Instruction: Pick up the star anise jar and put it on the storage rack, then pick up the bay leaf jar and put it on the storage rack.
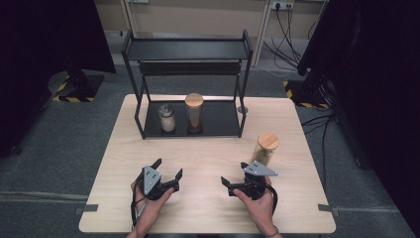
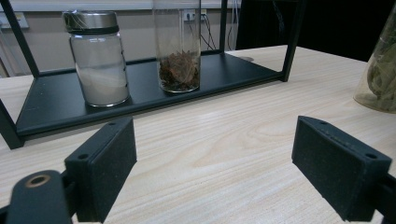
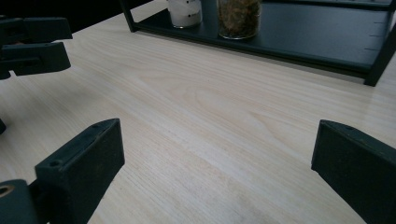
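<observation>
Pale wooden table (image 1: 208,148): black two-tier metal rack (image 1: 184,49) at far middle; wood-lidded clear glass jar (image 1: 265,148) standing directly on tabletop, right of centre, near rack's right leg.

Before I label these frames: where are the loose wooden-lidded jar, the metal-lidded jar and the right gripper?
loose wooden-lidded jar (image 1: 268,141), high view, on its wooden lid.
metal-lidded jar (image 2: 99,70), left gripper view, on its glass body.
right gripper (image 1: 234,173), high view, between its fingertips.

A lab or test room. The table (image 1: 208,163) stands on grey carpet (image 1: 74,148) between black stands with hazard-striped feet (image 1: 74,98). Cables (image 1: 289,39) hang from wall sockets.
</observation>
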